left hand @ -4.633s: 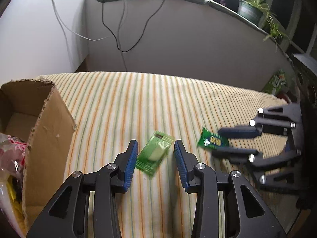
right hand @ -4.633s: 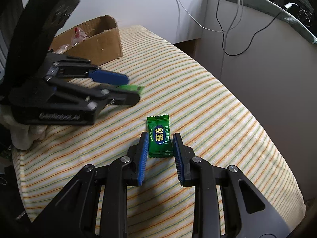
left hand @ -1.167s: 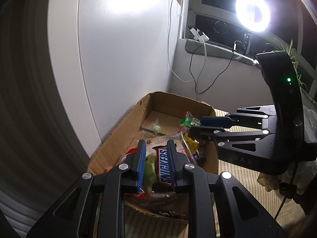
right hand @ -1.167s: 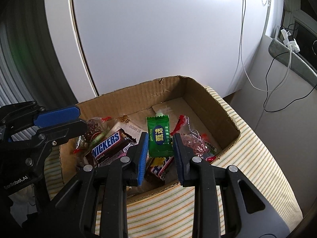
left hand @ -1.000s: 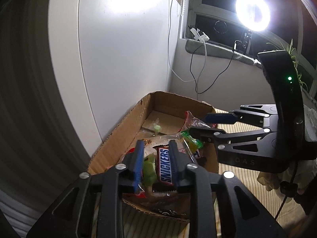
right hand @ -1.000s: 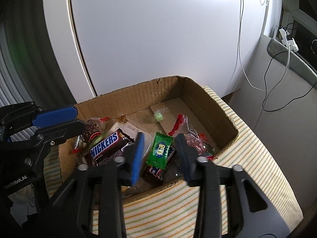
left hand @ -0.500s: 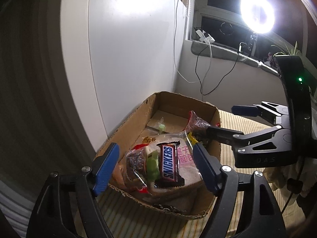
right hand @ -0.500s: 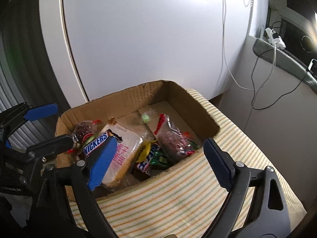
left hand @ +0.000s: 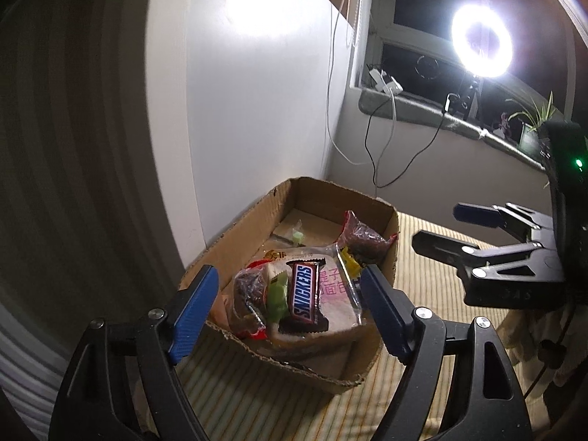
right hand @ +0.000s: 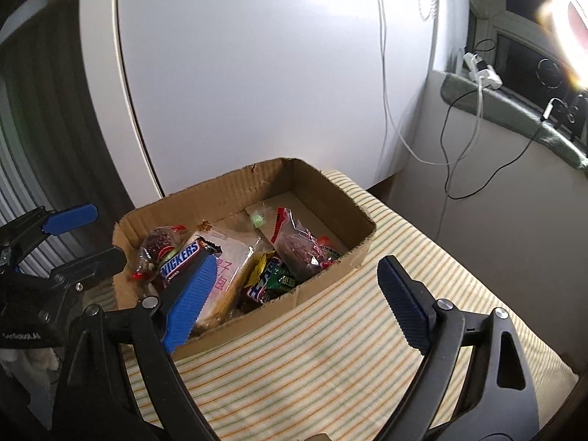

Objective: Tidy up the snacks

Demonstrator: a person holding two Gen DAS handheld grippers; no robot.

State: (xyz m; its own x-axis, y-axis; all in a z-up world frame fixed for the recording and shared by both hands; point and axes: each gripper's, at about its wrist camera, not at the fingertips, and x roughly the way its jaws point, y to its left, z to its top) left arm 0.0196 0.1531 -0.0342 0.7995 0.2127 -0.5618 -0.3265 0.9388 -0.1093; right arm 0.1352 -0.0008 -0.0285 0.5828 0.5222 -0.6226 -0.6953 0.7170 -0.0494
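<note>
A cardboard box (left hand: 235, 228) on the striped cloth holds several snacks: a Snickers bar (left hand: 304, 294), a light green candy (left hand: 276, 296) beside it, a bread pack (left hand: 336, 294) and a red bag (left hand: 362, 240). My left gripper (left hand: 288, 307) is open and empty, above the box's near edge. My right gripper (right hand: 294, 294) is open and empty, above the box's near wall (right hand: 257, 330). The dark green candy (right hand: 281, 280) lies in the box next to the Snickers bar (right hand: 180, 257). Each gripper shows in the other's view: the right one (left hand: 474, 228) and the left one (right hand: 81, 235).
A white wall panel (left hand: 257, 110) stands close behind the box. Cables (right hand: 459, 169) hang from the windowsill (left hand: 422, 106), where a bright ring light (left hand: 481, 46) and a potted plant (left hand: 533, 125) stand. The striped surface (right hand: 349, 349) extends to the right.
Both grippers have let go of their green candies, which now lie in the box. Both have opened wide and drawn back from the box.
</note>
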